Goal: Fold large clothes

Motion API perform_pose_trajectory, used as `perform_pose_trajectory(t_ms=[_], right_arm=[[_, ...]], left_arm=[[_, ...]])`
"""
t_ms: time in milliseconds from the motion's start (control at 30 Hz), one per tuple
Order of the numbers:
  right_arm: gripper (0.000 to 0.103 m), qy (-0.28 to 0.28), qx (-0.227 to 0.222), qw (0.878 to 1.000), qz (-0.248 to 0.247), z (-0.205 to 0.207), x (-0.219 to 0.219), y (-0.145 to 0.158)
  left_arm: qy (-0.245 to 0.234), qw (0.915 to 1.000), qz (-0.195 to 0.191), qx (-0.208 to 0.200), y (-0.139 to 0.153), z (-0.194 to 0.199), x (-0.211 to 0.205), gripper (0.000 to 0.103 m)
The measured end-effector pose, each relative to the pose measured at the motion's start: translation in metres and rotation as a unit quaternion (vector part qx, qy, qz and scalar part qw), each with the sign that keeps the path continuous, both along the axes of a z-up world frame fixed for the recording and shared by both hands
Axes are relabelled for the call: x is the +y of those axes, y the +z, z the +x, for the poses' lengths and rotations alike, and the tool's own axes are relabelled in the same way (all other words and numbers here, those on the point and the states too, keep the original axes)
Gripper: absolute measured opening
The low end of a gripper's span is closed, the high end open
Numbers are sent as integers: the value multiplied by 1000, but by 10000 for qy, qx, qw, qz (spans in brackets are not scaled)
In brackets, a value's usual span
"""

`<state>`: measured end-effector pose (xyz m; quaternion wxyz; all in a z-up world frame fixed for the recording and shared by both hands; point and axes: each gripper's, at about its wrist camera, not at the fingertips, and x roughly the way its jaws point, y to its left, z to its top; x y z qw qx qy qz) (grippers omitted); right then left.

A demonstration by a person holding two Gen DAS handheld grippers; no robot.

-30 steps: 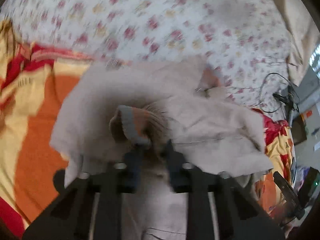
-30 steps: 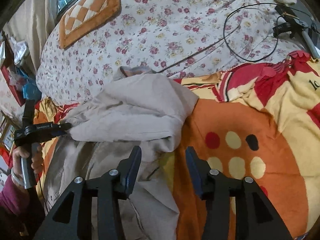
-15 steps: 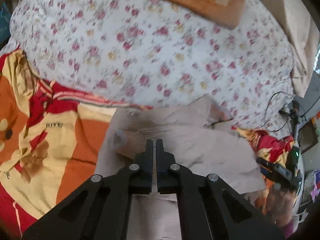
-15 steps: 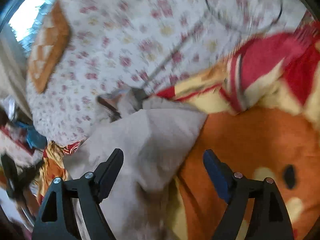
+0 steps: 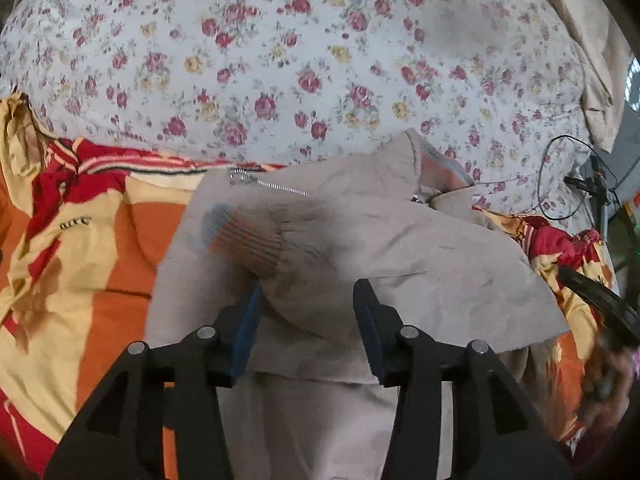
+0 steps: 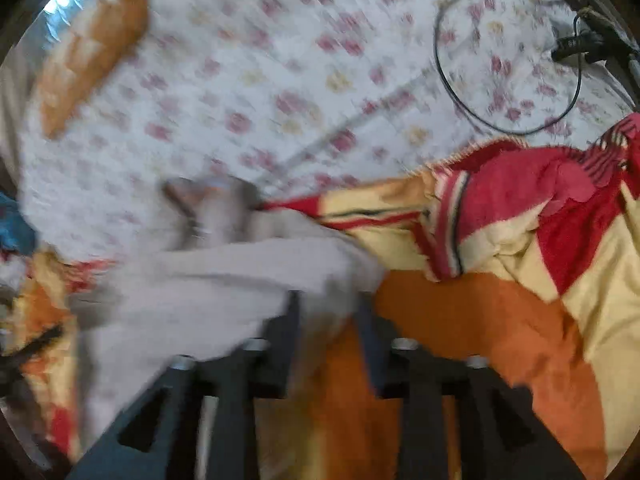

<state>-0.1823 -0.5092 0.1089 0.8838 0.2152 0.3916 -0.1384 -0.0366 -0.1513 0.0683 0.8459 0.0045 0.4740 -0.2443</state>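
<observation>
A beige zip-up jacket [image 5: 360, 248] is spread on the orange, red and cream blanket [image 5: 100, 240], its collar end up against the flowered quilt [image 5: 280, 60]. One sleeve is already laid across the body, with the ribbed cuff [image 5: 244, 240] on top near the zipper [image 5: 272, 186].

The left gripper [image 5: 306, 320] is seen with its jaws opening, straddling the sleeve fabric just behind the cuff; the pads don't look pressed on anything, so it reads as let go. The right gripper [image 6: 326, 312] is closing, with the jacket's side edge between the jaws, but the picture is too smeared to tell whether the cloth is actually pinched.

Handling-wise: soft, floppy and fairly light, probably. Nothing fragile, though the zipper could snag. It'll sag and slide over itself when lifted, so a single-point grab would likely just drag a bunch. Best taken at firm spots like the cuff ribbing, the collar [image 5: 436, 168], the hem corners or the shoulder seam, and a full layer should be pinched, not only the top ply. The fuzzy blanket should be kept out of the pinch.
</observation>
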Motion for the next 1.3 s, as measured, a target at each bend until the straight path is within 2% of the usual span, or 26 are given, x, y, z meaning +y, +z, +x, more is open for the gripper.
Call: perform_pose_trajectory(t_ms=[67, 133, 167, 233, 300, 333, 367, 433, 467, 500, 567, 633, 667, 700, 767, 833, 867, 900, 933, 967, 1000, 1033, 1067, 1167, 1233, 1300], right_arm=[[41, 403, -160, 9991, -27, -5, 21, 14], [36, 897, 127, 9951, -403, -4, 52, 13], [36, 1080, 532, 9884, -929, -3, 70, 2], [28, 1039, 1103, 9744, -1660, -6, 78, -22], [10, 765, 1567, 9646, -1979, -11, 69, -48], [6, 623, 1724, 9609, -2077, -14, 63, -55], [8, 484, 1790, 9618, -2014, -19, 53, -59], [12, 351, 1316, 9847, -1091, -35, 33, -49], [25, 294, 1032, 9915, -738, -42, 29, -39], [50, 247, 719, 9957, -532, -48, 27, -27], [74, 288, 253, 9980, -506, -55, 36, -9], [75, 600, 86, 9966, -557, -53, 54, -2], [75, 813, 213, 9947, -584, -48, 63, -7], [75, 951, 533, 9914, -724, -41, 75, -17], [75, 939, 868, 9867, -1005, -31, 89, -36], [71, 847, 899, 9862, -1102, -24, 88, -48], [62, 707, 814, 9883, -1077, -22, 85, -51], [34, 501, 603, 9918, -1012, -21, 78, -50], [16, 340, 477, 9937, -961, -23, 70, -49], [6, 130, 422, 9951, -881, -25, 59, -47], [9, 2, 296, 9972, -686, -33, 47, -43], [9, -124, 254, 9978, -593, -42, 37, -42], [11, -222, 304, 9976, -589, -47, 35, -44], [12, -348, 688, 9963, -380, -50, 26, -68], [21, -317, 696, 9957, -520, -52, 31, -63], [43, -286, 710, 9947, -691, -64, 37, -41]], left_arm=[[104, 9999, 98, 32, -11, 2, -6, 46], [169, 9992, 289, 225, -25, 4, -10, 46], [189, 9985, 375, 363, -33, 4, -11, 46], [112, 9976, 423, 533, -41, -2, -10, 46], [32, 9980, 480, 407, -38, -10, -7, 46], [32, 9984, 490, 291, -33, -13, -3, 46], [37, 9988, 451, 195, -26, -16, 0, 47], [80, 9995, 296, -10, -14, -17, 8, 54], [153, 9995, 231, -130, -8, -17, 10, 59], [235, 9993, 203, -202, -5, -14, 12, 60], [418, 9988, 150, -197, -4, -8, 16, 60], [488, 9988, 73, -38, -9, 0, 16, 60], [519, 9986, 75, 38, -14, 2, 15, 60], [536, 9985, 123, 71, -18, 5, 12, 60], [523, 9982, 286, 109, -26, 7, 7, 60], [461, 9979, 409, 202, -36, 8, 1, 60], [432, 9977, 447, 271, -40, 9, -1, 60], [417, 9974, 481, 332, -43, 8, -2, 60], [407, 9973, 493, 354, -44, 8, -2, 60], [367, 9977, 462, 325, -44, 7, -2, 60], [333, 9981, 442, 280, -43, 5, -1, 61], [304, 9983, 426, 244, -44, 6, 0, 70], [289, 9985, 402, 234, -46, 5, -1, 73], [281, 9976, 567, 267, -55, 4, -7, 73], [228, 9979, 595, 149, -50, -1, -7, 73], [221, 9985, 499, 39, -40, -4, -3, 73]])
